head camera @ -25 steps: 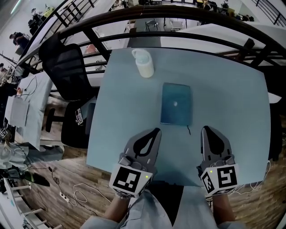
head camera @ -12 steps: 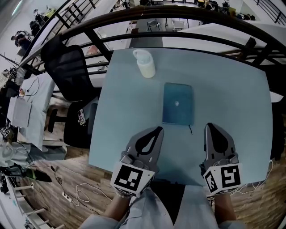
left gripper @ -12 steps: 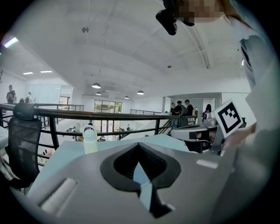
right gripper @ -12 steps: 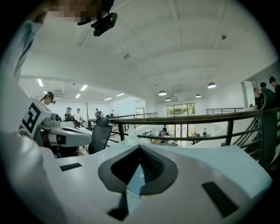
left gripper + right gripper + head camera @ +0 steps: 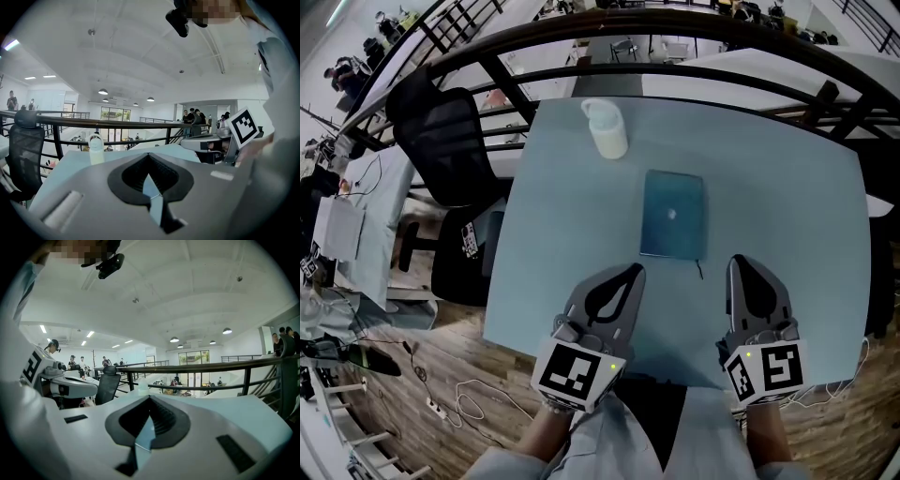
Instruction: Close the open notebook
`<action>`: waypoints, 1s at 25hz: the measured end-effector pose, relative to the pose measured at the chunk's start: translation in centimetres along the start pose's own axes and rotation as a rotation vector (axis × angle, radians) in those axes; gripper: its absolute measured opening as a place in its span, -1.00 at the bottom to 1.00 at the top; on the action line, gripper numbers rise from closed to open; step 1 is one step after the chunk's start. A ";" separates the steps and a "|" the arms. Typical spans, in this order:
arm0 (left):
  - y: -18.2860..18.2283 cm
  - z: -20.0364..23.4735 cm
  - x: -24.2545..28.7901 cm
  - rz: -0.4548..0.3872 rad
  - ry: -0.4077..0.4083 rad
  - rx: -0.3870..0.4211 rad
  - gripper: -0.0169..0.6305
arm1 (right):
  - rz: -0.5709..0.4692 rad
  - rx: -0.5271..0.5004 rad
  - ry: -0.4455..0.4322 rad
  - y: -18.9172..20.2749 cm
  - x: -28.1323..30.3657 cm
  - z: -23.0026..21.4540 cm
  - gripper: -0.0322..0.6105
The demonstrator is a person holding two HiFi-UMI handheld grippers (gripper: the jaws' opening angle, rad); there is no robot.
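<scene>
From your head camera, the notebook (image 5: pixel 673 214) lies flat on the pale blue table (image 5: pixel 787 206). Its teal cover is up and shut, and it sits about mid-table, a little to your right. A thin dark strap (image 5: pixel 698 272) trails from its near right corner. A white cup (image 5: pixel 607 128) stands near the far edge, well apart from the notebook and to its left. Your left gripper (image 5: pixel 628 273) and right gripper (image 5: pixel 739 269) are over the near part of the table, side by side, both pointing away from you. The notebook's near edge lies just beyond their tips and touches neither. A black office chair (image 5: pixel 441 141) stands off the table's left side, and a dark railing (image 5: pixel 675 37) curves past the far edge.

In your left gripper view, the left gripper (image 5: pixel 149 156) has its jaws brought together, tips meeting, with nothing caught between them. The cup (image 5: pixel 96 149) stands beyond on the left, the chair (image 5: pixel 23 150) is at the far left, and the right gripper (image 5: pixel 187 142) reaches in from the right.

In your right gripper view, the right gripper (image 5: pixel 150 399) is likewise closed tight and empty. The left gripper (image 5: pixel 93 389) shows at the left, with the chair (image 5: pixel 108 383) and railing (image 5: pixel 211 367) behind.
</scene>
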State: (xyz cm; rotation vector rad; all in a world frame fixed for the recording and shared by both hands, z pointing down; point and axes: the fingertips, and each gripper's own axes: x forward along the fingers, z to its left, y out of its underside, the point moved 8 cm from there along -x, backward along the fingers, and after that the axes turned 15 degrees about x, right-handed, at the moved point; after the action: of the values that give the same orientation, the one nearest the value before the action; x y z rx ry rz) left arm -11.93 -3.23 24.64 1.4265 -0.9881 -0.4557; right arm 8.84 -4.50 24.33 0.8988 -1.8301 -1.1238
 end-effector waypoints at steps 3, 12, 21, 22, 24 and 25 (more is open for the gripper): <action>-0.3 -0.1 0.0 0.002 -0.002 -0.014 -0.94 | 0.007 -0.004 -0.011 -0.1 0.1 0.1 -0.90; -0.3 -0.2 -0.3 0.003 -0.009 -0.015 -0.94 | 0.015 -0.008 -0.028 0.1 0.1 0.7 -0.90; -0.4 -0.2 -0.6 0.007 -0.011 -0.016 -0.94 | 0.023 -0.016 -0.039 0.0 0.1 1.0 -0.90; -0.4 -0.2 -0.6 0.007 -0.011 -0.016 -0.94 | 0.024 -0.016 -0.040 0.0 0.1 0.9 -0.90; -0.3 -0.2 -0.5 0.009 -0.012 -0.017 -0.94 | 0.026 -0.017 -0.042 0.1 0.1 0.9 -0.90; -0.3 -0.2 -0.5 0.009 -0.012 -0.018 -0.94 | 0.028 -0.018 -0.043 0.1 0.2 0.9 -0.90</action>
State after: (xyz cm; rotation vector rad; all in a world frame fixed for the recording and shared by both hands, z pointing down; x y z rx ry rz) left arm -11.96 -2.75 24.25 1.4043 -0.9972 -0.4658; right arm 7.91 -4.32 24.19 0.8427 -1.8592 -1.1485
